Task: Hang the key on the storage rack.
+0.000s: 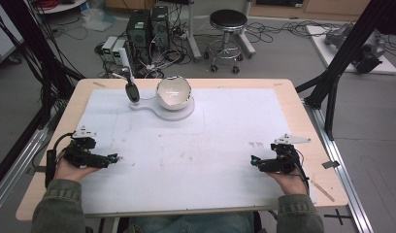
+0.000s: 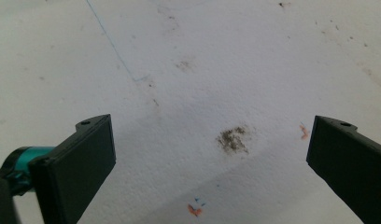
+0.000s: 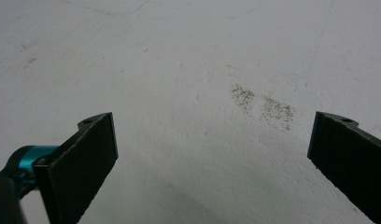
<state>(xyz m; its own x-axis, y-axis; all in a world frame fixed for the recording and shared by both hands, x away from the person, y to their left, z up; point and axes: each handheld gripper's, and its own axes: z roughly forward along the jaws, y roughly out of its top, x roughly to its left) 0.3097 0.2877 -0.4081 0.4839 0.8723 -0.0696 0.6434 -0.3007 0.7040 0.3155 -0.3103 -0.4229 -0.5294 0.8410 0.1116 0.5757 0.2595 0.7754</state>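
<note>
High view: we see a white mat (image 1: 186, 145) on the table, with a bowl (image 1: 174, 92) on a white board (image 1: 179, 110) and a black spoon (image 1: 132, 91) at the far edge, well apart from both grippers. Left gripper (image 1: 113, 158) near-left, right gripper (image 1: 254, 160) near-right. Left gripper view: jaws wide over stained mat (image 2: 202, 70), gripping nothing. Right gripper view: same, jaws wide over the mat (image 3: 179, 60).

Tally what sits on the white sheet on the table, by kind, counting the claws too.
Bowl: 1
White base plate under the bowl: 1
Black-headed spoon-like tool: 1
Claws, both open: left claw, right claw: 2
Total: 5
</note>
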